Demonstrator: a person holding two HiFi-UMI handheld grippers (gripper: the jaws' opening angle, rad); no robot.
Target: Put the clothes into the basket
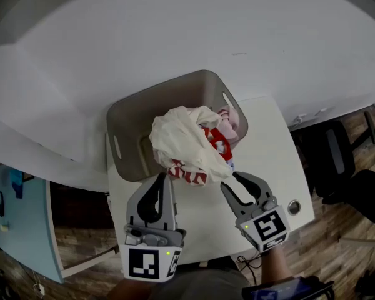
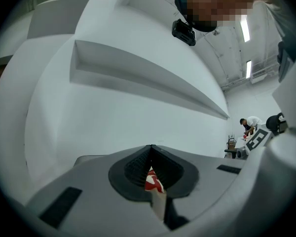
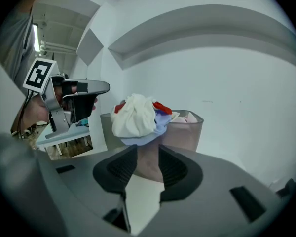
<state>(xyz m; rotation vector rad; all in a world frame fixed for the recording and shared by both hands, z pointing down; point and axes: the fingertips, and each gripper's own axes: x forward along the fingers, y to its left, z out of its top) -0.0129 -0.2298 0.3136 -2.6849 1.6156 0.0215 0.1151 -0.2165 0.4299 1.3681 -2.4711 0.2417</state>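
The left gripper (image 1: 165, 179) has its jaws clamped on the red-and-white garment (image 1: 189, 175), a fold of which shows pinched between the pads in the left gripper view (image 2: 153, 181); the right gripper (image 1: 232, 181) has its jaws apart with nothing between them, and through the gap its own view shows only table and the grey basket (image 3: 187, 132) ahead. The clothes bundle (image 1: 181, 136), cream cloth on top with red and pink beneath, sits heaped on the near rim of the basket (image 1: 128, 124), part inside and part hanging toward the person; its long axis runs from the basket's middle down to a cream tail just beside the right gripper's fingertips. The bundle lies straight ahead of both grippers, and the left, already holding, is the nearer; the coming move is probably a lift and push away from the person, over the near rim. The far-left part of the basket looks free, while a pink garment (image 1: 232, 120) fills its right side; the basket stands near the left edge of the white table (image 1: 269, 142), so bare surface lies mainly to the right.
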